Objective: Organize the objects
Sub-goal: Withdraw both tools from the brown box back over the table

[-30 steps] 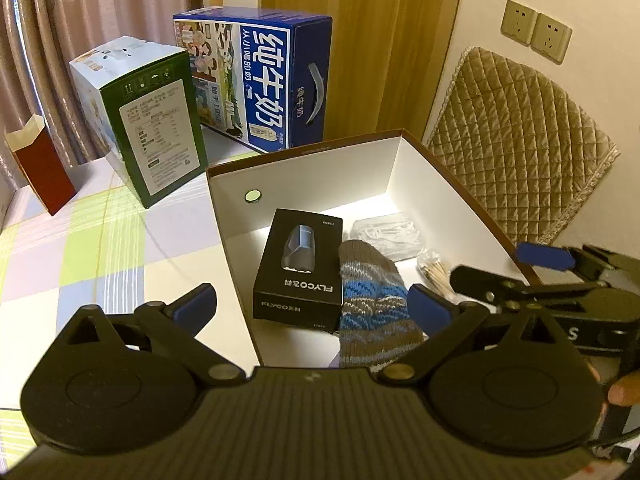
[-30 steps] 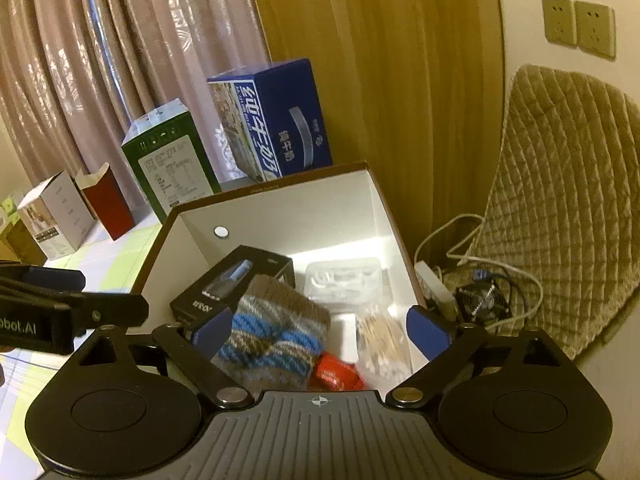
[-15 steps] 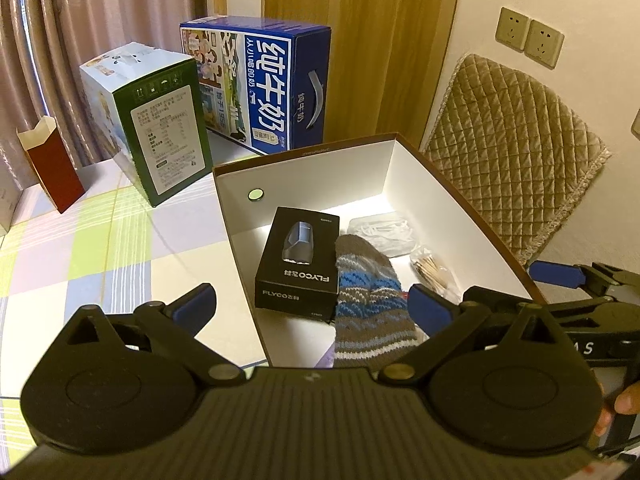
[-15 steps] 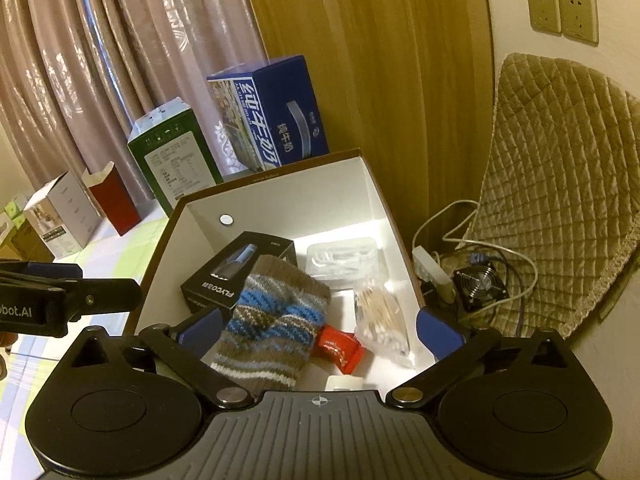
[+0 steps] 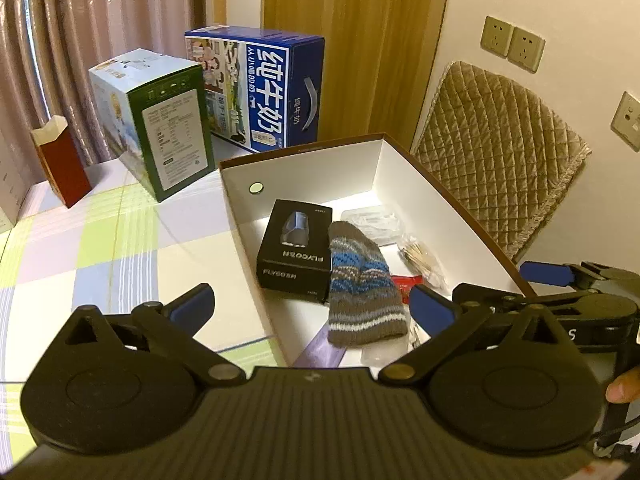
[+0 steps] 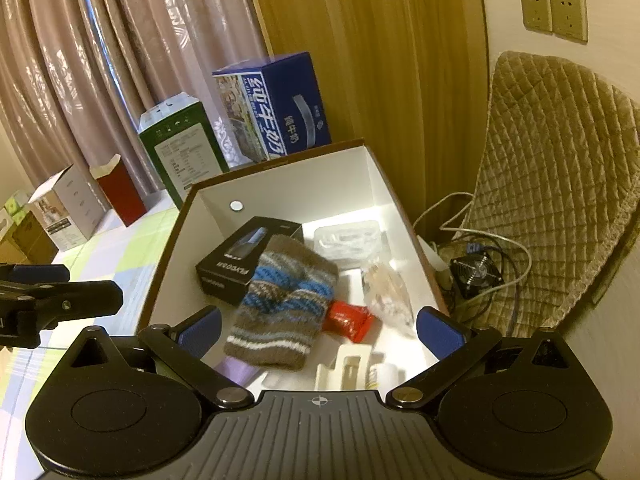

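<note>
Between items: both hand-held grippers, left (image 5: 311, 306) and right (image 6: 318, 326), released and empty, right jaws just widened. Knitted sleeve (image 6: 280, 304) in box (image 6: 288, 184) at twelve o'clock. Next: choosing another item.

Quilted cushion (image 6: 560, 184) against the wall — wall sockets (image 6: 554, 10) above, small fan (image 6: 476, 274) amid cables below

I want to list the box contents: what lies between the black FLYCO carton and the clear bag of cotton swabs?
The striped knitted brown-and-blue sleeve lies between the black FLYCO carton and the clear bag of cotton swabs, its upper end overlapping the carton; both wrist views show it.
</note>
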Demonstrator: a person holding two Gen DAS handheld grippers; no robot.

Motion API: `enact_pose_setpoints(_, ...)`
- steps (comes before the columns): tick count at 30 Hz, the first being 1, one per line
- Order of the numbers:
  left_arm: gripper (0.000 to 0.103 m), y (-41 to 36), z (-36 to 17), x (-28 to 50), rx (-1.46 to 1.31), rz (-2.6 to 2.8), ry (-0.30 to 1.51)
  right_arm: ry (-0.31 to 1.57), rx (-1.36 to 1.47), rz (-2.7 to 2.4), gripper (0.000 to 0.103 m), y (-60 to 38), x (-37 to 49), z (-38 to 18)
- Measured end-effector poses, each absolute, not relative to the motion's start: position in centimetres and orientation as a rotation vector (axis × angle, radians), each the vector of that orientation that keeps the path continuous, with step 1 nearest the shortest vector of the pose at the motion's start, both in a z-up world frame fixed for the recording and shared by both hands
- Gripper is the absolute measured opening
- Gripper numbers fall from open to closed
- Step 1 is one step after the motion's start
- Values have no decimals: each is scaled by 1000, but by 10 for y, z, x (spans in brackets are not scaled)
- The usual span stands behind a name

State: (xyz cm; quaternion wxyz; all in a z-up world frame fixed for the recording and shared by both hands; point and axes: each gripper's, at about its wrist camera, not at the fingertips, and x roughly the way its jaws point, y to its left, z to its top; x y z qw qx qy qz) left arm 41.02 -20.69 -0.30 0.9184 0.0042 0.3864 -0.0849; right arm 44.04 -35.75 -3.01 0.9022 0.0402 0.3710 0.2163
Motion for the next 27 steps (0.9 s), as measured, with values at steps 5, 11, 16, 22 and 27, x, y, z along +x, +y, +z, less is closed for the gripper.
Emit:
enact_pose_setpoints(5, 102, -192, 2, 388, 11, -161, 779, 764, 82, 444, 101, -348, 418, -25)
enact_pose_setpoints(11, 102, -167, 7, 353, 0, -143, 771, 774, 65, 454, 101, -332, 385, -22)
enact_pose_setpoints(16, 102, -143, 10, 321, -12, -114, 781, 773, 67, 467, 101, -318, 357, -17)
enact_pose_setpoints(22, 102, -115, 13, 280, -34, -76, 791, 772, 59, 480, 101, -302, 325, -12)
enact_pose_setpoints(27, 102, -94, 15, 247, -51, -56, 792, 773, 46, 498, 101, -290, 296, -10)
